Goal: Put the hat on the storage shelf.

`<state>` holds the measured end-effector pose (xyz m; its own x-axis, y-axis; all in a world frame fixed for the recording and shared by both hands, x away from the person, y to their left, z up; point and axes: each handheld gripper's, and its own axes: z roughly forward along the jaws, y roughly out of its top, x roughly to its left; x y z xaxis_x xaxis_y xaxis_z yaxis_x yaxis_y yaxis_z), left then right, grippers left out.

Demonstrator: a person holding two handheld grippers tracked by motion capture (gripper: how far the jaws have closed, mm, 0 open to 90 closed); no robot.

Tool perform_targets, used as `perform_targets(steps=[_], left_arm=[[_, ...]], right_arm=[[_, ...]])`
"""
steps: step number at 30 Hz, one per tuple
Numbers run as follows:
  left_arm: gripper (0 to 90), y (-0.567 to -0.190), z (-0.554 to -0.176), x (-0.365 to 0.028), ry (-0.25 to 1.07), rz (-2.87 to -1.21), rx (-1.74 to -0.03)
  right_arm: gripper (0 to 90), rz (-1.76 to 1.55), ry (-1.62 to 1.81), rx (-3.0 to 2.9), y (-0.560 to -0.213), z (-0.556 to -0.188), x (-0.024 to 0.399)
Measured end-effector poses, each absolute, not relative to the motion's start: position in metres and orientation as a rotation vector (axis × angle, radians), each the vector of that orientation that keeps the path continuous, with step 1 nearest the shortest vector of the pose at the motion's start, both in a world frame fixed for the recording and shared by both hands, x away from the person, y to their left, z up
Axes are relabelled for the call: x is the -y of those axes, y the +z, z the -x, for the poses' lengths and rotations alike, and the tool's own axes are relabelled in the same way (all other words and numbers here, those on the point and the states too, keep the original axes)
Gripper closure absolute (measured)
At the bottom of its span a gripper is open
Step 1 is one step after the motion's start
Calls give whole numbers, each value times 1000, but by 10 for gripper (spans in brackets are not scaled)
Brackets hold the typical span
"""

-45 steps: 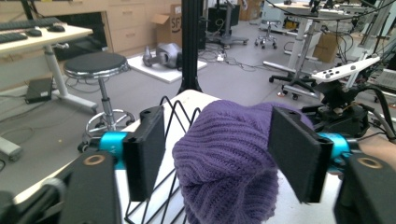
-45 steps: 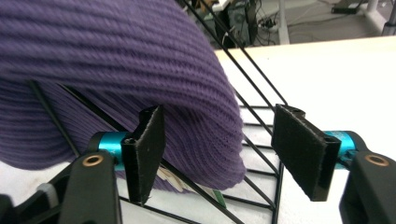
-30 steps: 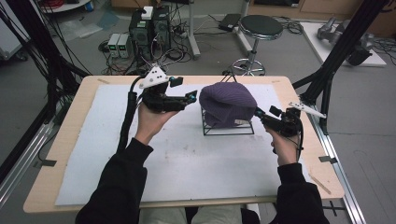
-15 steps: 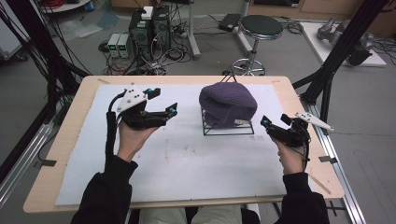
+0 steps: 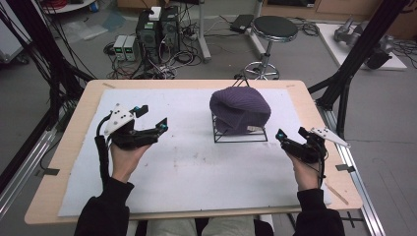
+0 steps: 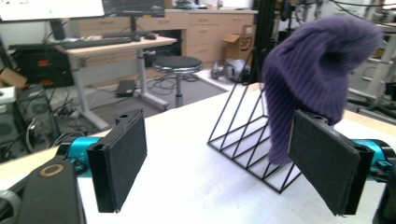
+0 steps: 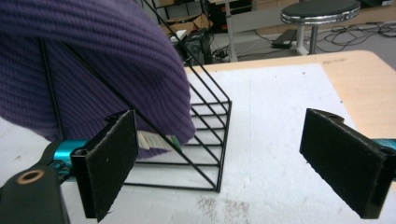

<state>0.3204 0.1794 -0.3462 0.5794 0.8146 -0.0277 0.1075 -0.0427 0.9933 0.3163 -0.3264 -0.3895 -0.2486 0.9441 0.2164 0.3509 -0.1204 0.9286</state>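
A purple knit beanie [image 5: 240, 109] is draped over a black wire rack [image 5: 241, 137] at the middle right of the white mat. My left gripper [image 5: 153, 118] hovers well to the left of it, its jaws wide apart with nothing between them; they have just been opening. In the left gripper view the beanie [image 6: 313, 70] and rack [image 6: 243, 135] lie ahead, beyond the gripper [image 6: 219, 140]. My right gripper [image 5: 290, 133] is a little right of the rack, open and empty, its jaws also just widened. The right gripper view has the beanie [image 7: 93, 60] and rack [image 7: 210, 135] close by the gripper [image 7: 219, 149].
The white mat [image 5: 187, 167] covers a wooden table [image 5: 78, 147]. Behind the table, on the floor, stand a black stool [image 5: 274, 29] and computer boxes [image 5: 157, 24] with cables. Black frame posts [image 5: 344, 83] rise at the table's right and left sides.
Both grippers have drawn away from the beanie's sides. The left hand moved far left and lower; the right shifted slightly right and back. Both pairs of jaws stand wider.
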Motion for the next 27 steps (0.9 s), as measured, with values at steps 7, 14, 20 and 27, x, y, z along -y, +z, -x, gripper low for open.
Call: perform_targets(steps=[7, 14, 20, 27], left_arm=[[195, -367, -311, -200, 706, -1493, -882], [194, -385, -301, -217, 712, -1479, -954], [195, -395, -290, -227, 758, -1460, -993], [195, -412, -282, -234, 802, -1426, -1039]], right_arm=[[110, -1436, 1353, -1596, -399, -313, 321], [110, -1433, 1323, -1592, -408, -311, 317], [110, -1424, 1299, -1578, -415, -308, 314], [110, -1348, 1277, -1545, -420, -303, 312]])
